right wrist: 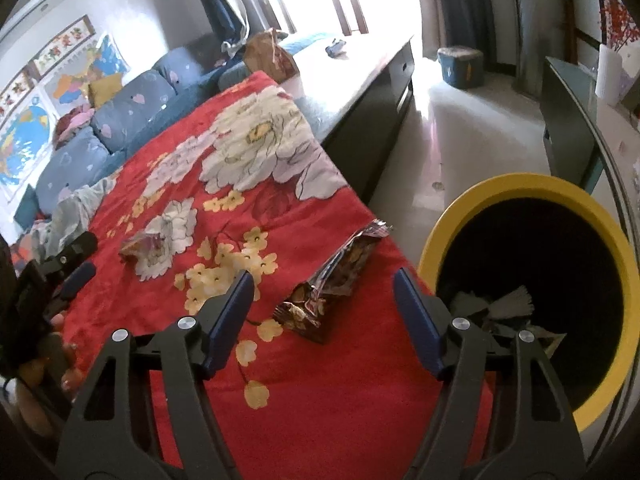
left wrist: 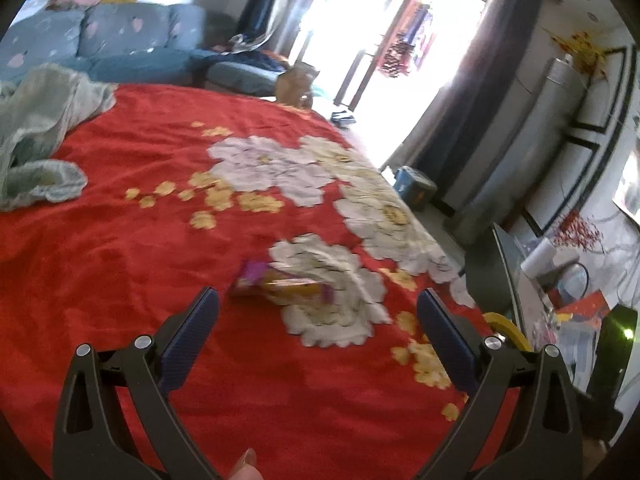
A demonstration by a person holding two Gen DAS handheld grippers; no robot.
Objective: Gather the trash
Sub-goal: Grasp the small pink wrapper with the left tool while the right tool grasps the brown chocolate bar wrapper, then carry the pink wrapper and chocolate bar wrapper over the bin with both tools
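Two grippers are hovering over the red blanket (right wrist: pixel 320 420), jaws wide, nothing held. Left gripper (left wrist: pixel 318 306) is facing a purple wrapper (left wrist: pixel 280 282); right gripper (right wrist: pixel 324 290) is facing a brown wrapper (right wrist: pixel 332 284) beside the yellow bin (right wrist: pixel 452 216).

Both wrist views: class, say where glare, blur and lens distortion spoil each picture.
Left wrist view: the window is blown out white, and the purple-and-yellow wrapper is smeared by motion blur. Right wrist view: sharper; the dark wrapper reads clearly, glare whitens the floor, and fisheye bends the yellow-rimmed bin.
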